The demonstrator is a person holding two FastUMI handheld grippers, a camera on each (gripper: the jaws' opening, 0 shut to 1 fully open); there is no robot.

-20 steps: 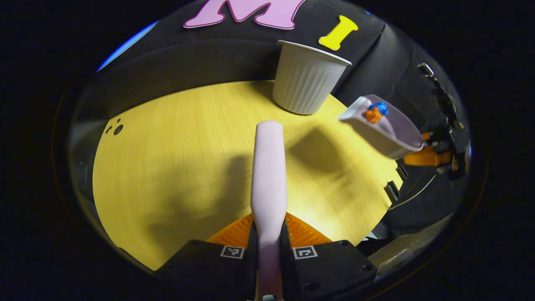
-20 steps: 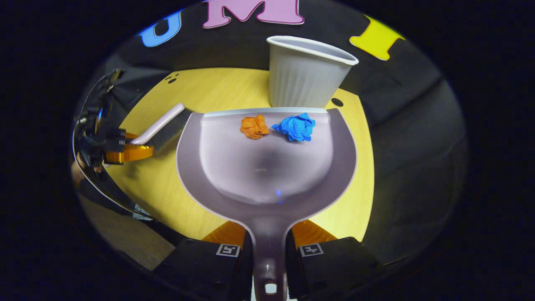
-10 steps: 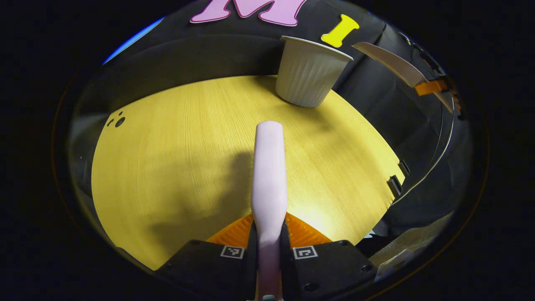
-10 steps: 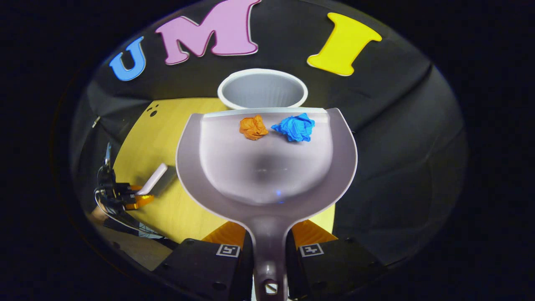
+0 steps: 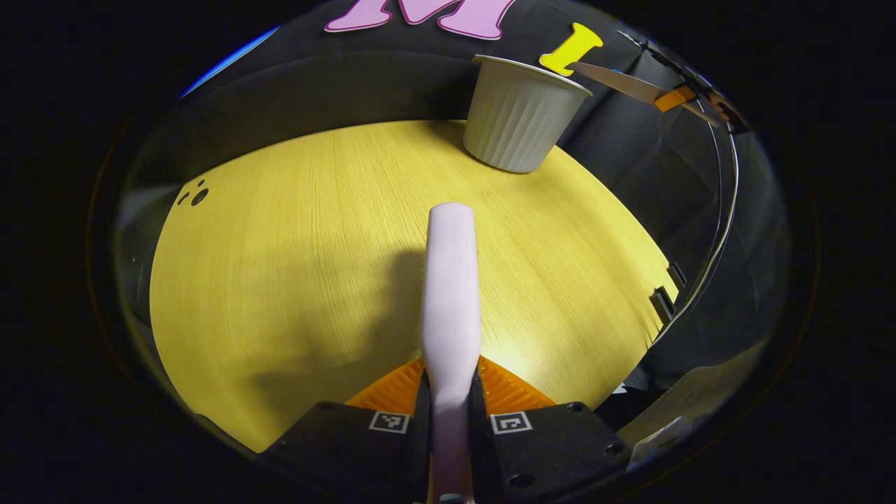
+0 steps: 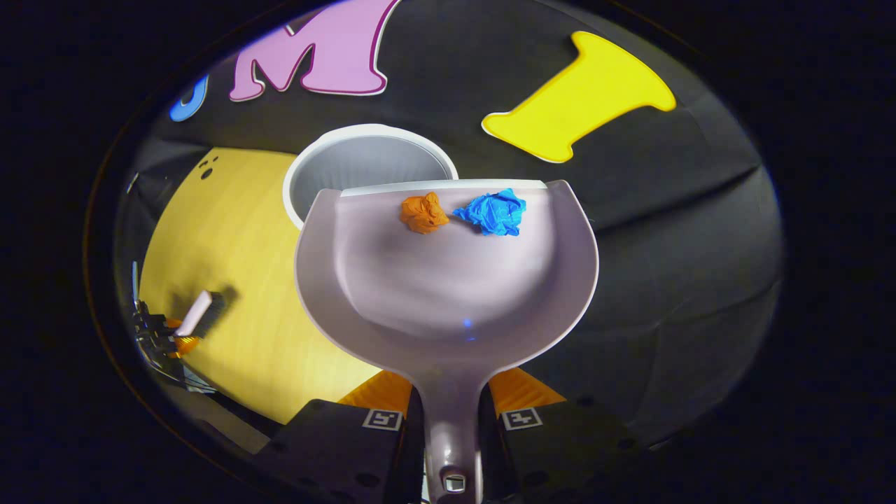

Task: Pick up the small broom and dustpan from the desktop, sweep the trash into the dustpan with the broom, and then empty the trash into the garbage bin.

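My right gripper [image 6: 451, 402] is shut on the handle of the pale lilac dustpan [image 6: 448, 280], held high with its front lip over the rim of the white ribbed garbage bin [image 6: 364, 164]. An orange paper ball [image 6: 423, 212] and a blue paper ball [image 6: 492, 212] rest near the pan's front lip. My left gripper [image 5: 451, 381] is shut on the small broom [image 5: 451, 294], whose pale handle points forward over the yellow desktop [image 5: 294, 259]. In the left gripper view the bin [image 5: 521, 115] stands at the far edge, and the dustpan [image 5: 619, 80] shows edge-on above and right of it.
In the right gripper view the broom [image 6: 199, 315] and the left gripper [image 6: 164, 339] sit low at the left over the desktop [image 6: 231, 280]. A cable [image 5: 721, 210] curves down the right side of the left gripper view. Black cloth walls close off the back.
The right gripper has carried the dustpan higher and further over the bin, which now sits under the pan's left front. The left gripper and broom have held almost still.
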